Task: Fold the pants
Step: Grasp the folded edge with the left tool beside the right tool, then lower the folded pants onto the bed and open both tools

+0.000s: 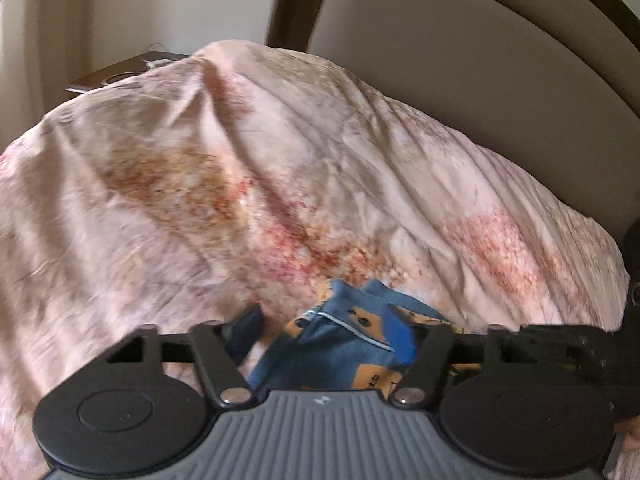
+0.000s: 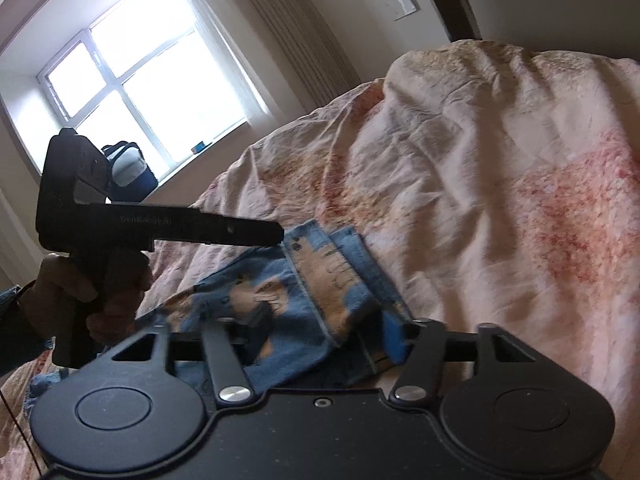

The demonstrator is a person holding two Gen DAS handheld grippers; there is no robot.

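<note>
2 half-open sets: left gripper [image 1: 326,330], right gripper [image 2: 326,330] fingers [image 2: 396,340] straddle pants [image 2: 312,280], unpinched; lettering [image 2: 146,219] unreadable.

Blue pants [image 2: 280,300] patched in tan; pink bedspread [image 2: 480,184] blotched red and orange at three o'clock; black grippers [image 2: 320,332]

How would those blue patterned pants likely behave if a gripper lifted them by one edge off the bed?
The pants lie rumpled with soft folds, so they would probably droop and hang limp rather than hold shape. They look like thin fabric, likely light. Pushed, they would probably bunch up on the wrinkled bedspread instead of sliding flat.
</note>
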